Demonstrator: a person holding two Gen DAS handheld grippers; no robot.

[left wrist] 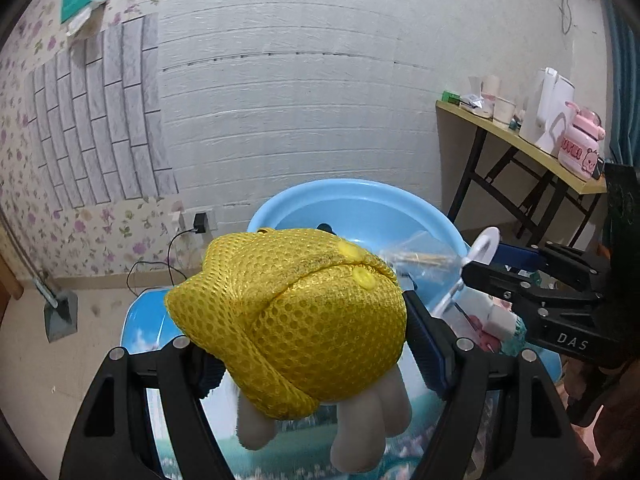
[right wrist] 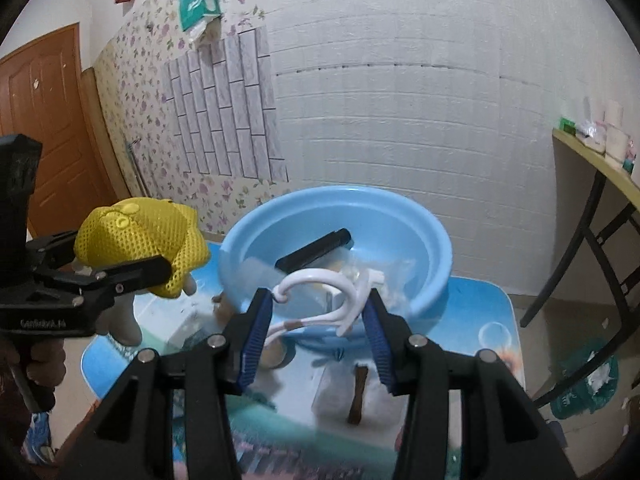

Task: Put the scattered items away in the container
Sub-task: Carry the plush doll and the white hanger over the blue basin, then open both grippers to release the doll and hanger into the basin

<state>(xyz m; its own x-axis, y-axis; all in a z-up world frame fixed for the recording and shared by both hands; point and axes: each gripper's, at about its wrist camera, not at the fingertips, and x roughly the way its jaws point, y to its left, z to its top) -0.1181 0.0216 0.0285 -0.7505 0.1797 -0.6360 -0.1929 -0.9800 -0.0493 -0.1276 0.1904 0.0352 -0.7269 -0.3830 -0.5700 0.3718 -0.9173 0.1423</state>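
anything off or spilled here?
No spill. Odd bits: small brown stick-shaped item lies loose on the picture-print tabletop outside the light-blue plastic basin; a black bar leans tilted inside it.

The soft toy in the yellow mesh bag hides most of the round light-blue plastic basin in the left wrist view, and only the toy's pale legs stick out below. The clear plastic packet beside it is blurry, so what is inside cannot be told. In the right wrist view the white curved plastic hanger covers part of the basin, and the things lying in the basin are smeared. The small things on the yellow side table are too tiny to name.
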